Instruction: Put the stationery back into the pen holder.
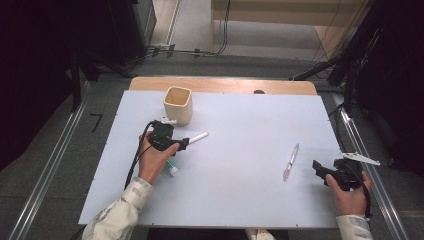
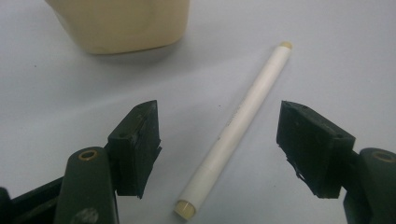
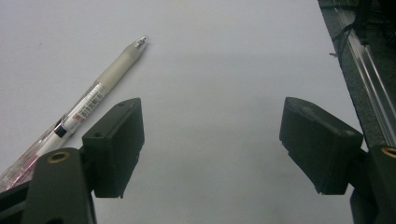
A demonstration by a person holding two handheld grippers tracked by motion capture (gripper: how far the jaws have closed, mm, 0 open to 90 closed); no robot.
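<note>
Item, nearest edge: two sleeved forearms entering from below, each hand carrying a hand-held gripper. Right hand-held gripper (image 1: 320, 169), near the right margin of the pale worktop (image 1: 240, 200): jaws spread, nothing between them, resting idle; a clear pen with white grip (image 3: 88, 105) lay just beyond and to the side of its left jaw, apart from it. Left hand-held gripper (image 2: 219, 140), toward the left of the worktop: jaws released and standing wide, straddling a white marker pen (image 2: 238, 126) that lay flat on the surface, slanting away between the pads, touched by neither. A small capped tube with a green end (image 1: 172, 169) lay close under the left hand (image 1: 152, 160), partly hidden. Farther off: a cream square-sided cup (image 1: 178, 104), upright, open at the top, well clear of the marker's far tip. Beyond the worktop: bare wooden edge, cables, dark floor. Step judged in hand: approach to the grasp of the marker, presumably for delivery into the cup. Next move judged to call for lowering the jaws level with the barrel, centring them near its middle, then closing squarely; a slanted pinch could roll or flick the round barrel.
</note>
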